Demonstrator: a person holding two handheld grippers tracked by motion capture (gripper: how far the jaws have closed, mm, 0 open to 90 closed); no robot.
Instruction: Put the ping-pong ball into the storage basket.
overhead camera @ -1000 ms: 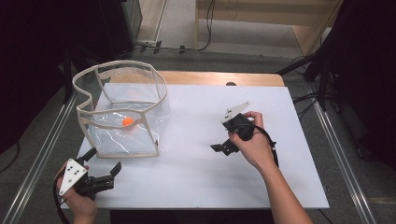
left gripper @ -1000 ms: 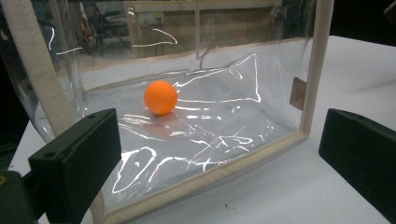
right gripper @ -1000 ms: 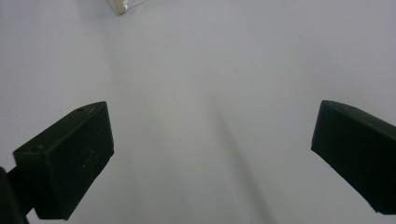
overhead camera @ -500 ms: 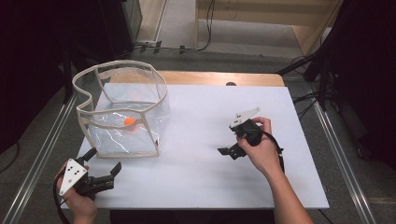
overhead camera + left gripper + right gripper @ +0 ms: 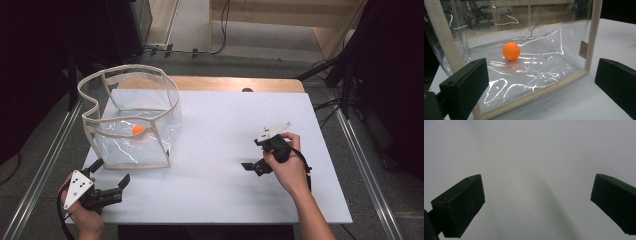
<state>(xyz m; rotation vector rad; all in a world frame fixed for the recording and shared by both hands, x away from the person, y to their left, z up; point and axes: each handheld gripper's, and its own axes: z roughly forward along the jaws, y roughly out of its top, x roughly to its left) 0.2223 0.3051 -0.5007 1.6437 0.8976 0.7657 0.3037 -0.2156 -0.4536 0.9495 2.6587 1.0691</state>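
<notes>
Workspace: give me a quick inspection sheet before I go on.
Surface: white table, bare in the middle.
Job's things: clear bag with beige trim, upright and open at the far left; orange ball inside on its bottom.
Clutter: nothing seen.
Grippers: left gripper open, near the bag's front edge, not touching; right gripper open, empty, over bare table.
Cables: one trails from each gripper; more on the floor beyond the table.
Surroundings: dark, wooden furniture behind.

The right hand-held gripper [image 5: 252, 167] has drawn back toward the person and slightly rightward.
</notes>
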